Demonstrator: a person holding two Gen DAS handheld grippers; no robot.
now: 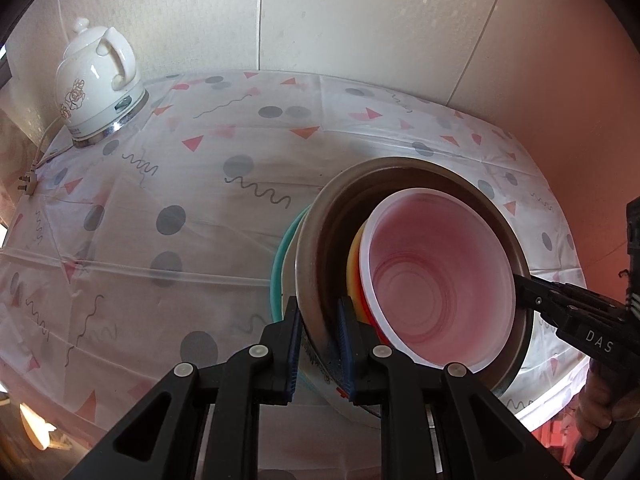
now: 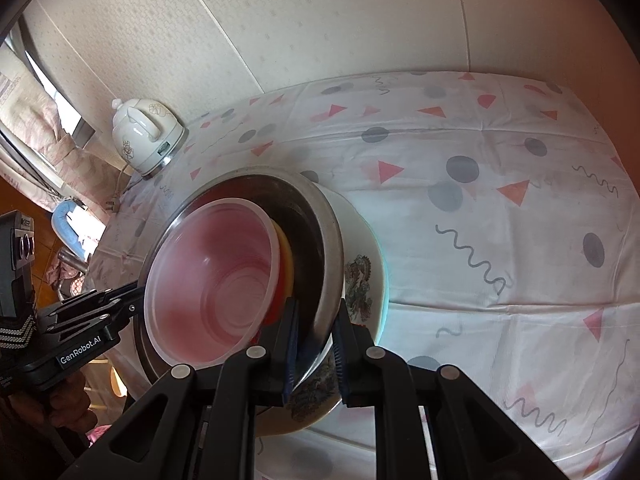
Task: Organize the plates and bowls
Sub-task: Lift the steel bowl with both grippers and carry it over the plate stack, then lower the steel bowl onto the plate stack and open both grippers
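The nested stack hangs tilted above the patterned tablecloth (image 1: 168, 168), held from two sides; the left gripper (image 1: 318, 344) is clamped on the rim of the steel bowl (image 1: 308, 264), one pad inside and one outside, and the right gripper (image 2: 316, 344) pinches the same rim at the opposite edge. Inside the steel bowl sit a translucent pink plastic bowl (image 1: 436, 276) and a yellow bowl (image 1: 354, 268); under it show a floral ceramic plate (image 2: 362, 280) and a teal rim (image 1: 280, 256), though whether either jaw also catches the plate I cannot tell. The load likely feels heavy and stiff at the bottom, light and loose at the top; steel against glazed ceramic is slippery, so the tilt could let the plastic bowls slide out; the plate is the breakable piece. A white ceramic kettle (image 1: 96, 76) stands well apart at the table's far corner.
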